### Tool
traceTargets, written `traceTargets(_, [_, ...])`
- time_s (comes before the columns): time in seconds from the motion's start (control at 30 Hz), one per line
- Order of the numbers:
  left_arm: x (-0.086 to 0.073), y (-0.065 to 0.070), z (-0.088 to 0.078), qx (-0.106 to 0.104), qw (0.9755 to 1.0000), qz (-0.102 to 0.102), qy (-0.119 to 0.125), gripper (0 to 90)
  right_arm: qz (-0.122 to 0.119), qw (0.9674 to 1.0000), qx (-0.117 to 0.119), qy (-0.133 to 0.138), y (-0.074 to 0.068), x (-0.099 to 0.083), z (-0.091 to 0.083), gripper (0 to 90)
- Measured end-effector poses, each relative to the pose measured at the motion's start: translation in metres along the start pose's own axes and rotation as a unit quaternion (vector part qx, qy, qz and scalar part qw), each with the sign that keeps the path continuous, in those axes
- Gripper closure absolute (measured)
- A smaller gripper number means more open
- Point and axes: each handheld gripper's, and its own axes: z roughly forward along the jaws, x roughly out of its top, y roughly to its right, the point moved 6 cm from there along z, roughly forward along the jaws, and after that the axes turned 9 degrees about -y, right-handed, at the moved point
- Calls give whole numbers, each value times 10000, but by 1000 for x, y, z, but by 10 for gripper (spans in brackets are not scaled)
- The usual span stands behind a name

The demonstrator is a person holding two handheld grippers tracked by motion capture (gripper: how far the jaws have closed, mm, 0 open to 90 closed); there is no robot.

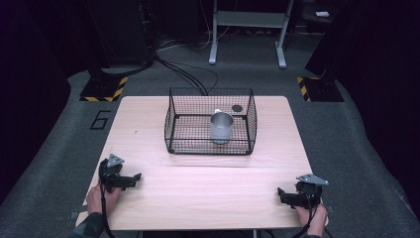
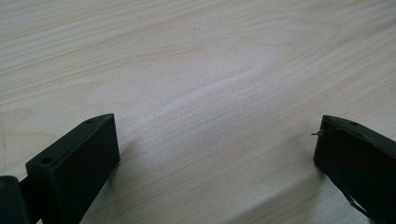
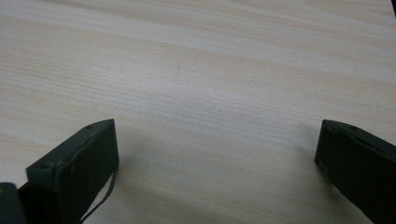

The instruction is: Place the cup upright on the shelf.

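1. Both grippers rest low at the near edge of the worktop (image 1: 148, 208): left gripper (image 1: 134, 177) at the near-left corner, right gripper (image 1: 280, 193) at the near-right. Nothing held.
2. Left gripper view: jaws spread wide, bare wood between them. Same in the right gripper view: spread wide, empty.
3. Metal cup (image 1: 221, 127) stands upright inside the wire basket (image 1: 171, 121), right of the basket's middle. A small dark disc (image 1: 237, 108) lies behind it, near the basket's back wall.
4. The cup is well apart from both grippers, ahead of them and roughly midway between, slightly nearer the right one.
5. My read: the step is the reach for the cup. Take the right gripper; shorter path.
6. Come in from above through the open top; the basket walls block any side approach.
7. Keep jaws spread until they straddle the cup's rim or wall, then close. Thin metal is likely slippery, so seat deep before lifting.
8. Lift straight up and clear the basket rim before moving sideways.
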Motion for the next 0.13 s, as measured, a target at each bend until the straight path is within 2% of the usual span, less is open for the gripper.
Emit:
traceTargets(0.03, [0, 0, 0, 0, 10000, -10, 7, 2, -78, 10000, -58, 10, -1, 0, 1, 0])
traceTargets(0.13, [0, 0, 0, 1, 10000, -5, 4, 2, -80, 10000, -53, 14, -1, 0, 1, 0])
